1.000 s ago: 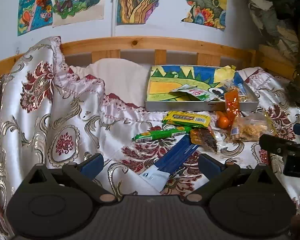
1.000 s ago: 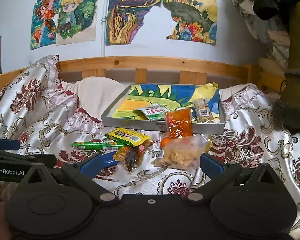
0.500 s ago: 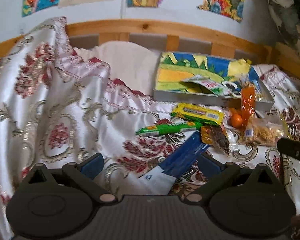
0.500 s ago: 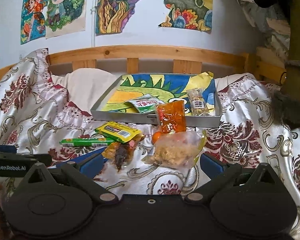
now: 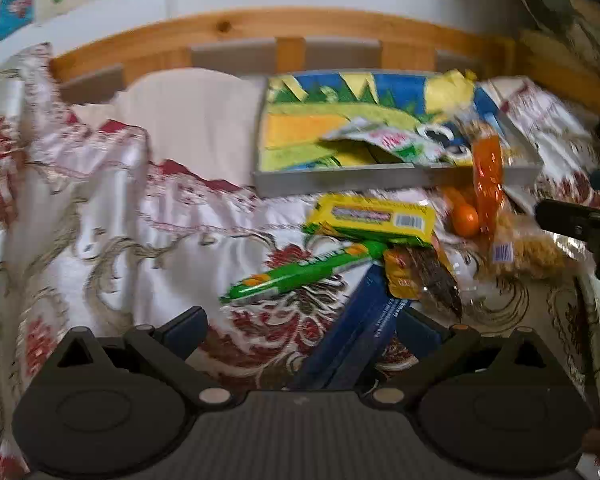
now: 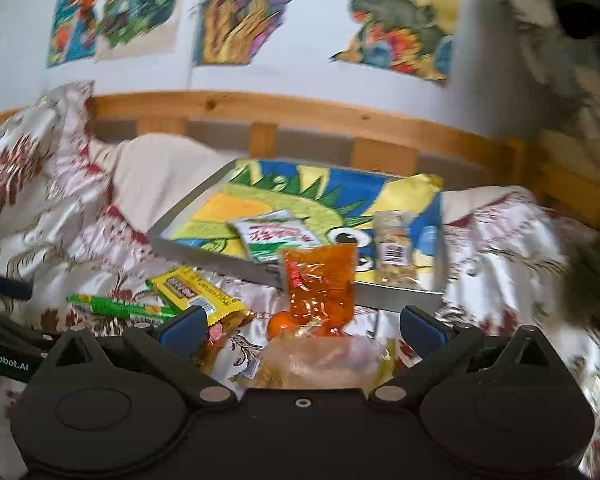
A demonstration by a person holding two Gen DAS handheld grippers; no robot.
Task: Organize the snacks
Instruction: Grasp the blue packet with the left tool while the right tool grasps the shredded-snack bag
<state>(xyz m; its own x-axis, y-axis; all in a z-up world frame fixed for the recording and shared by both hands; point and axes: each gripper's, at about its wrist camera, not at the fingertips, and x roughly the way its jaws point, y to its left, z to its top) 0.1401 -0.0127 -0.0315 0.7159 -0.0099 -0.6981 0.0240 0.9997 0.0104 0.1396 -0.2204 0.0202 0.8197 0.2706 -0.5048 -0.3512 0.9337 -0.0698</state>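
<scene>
Snacks lie on a flowered bedspread in front of a grey tray (image 5: pixel 340 178) with a colourful liner. My left gripper (image 5: pixel 304 328) is open, and a dark blue packet (image 5: pixel 364 320) lies between its fingers. Ahead lie a green stick pack (image 5: pixel 300 274), a yellow pack (image 5: pixel 376 216), a brown snack pack (image 5: pixel 424 276) and an orange fruit (image 5: pixel 466 220). My right gripper (image 6: pixel 302 326) is open over a clear bag of pale snacks (image 6: pixel 320 364), with an orange pouch (image 6: pixel 320 284) just ahead against the tray (image 6: pixel 204 250). A white-green sachet (image 6: pixel 276 238) and a small clear pack (image 6: pixel 394 246) lie in the tray.
A wooden bed rail (image 6: pixel 300 114) and a wall with posters stand behind the tray. A cream pillow (image 5: pixel 188 120) lies left of the tray. The bedspread (image 5: pixel 80 220) rises in folds at the left. The right gripper's body (image 5: pixel 580 228) shows at the left view's right edge.
Both grippers have moved forward and down toward the snacks. The blue packet now sits further in between the left fingers; the clear bag sits between the right fingers.
</scene>
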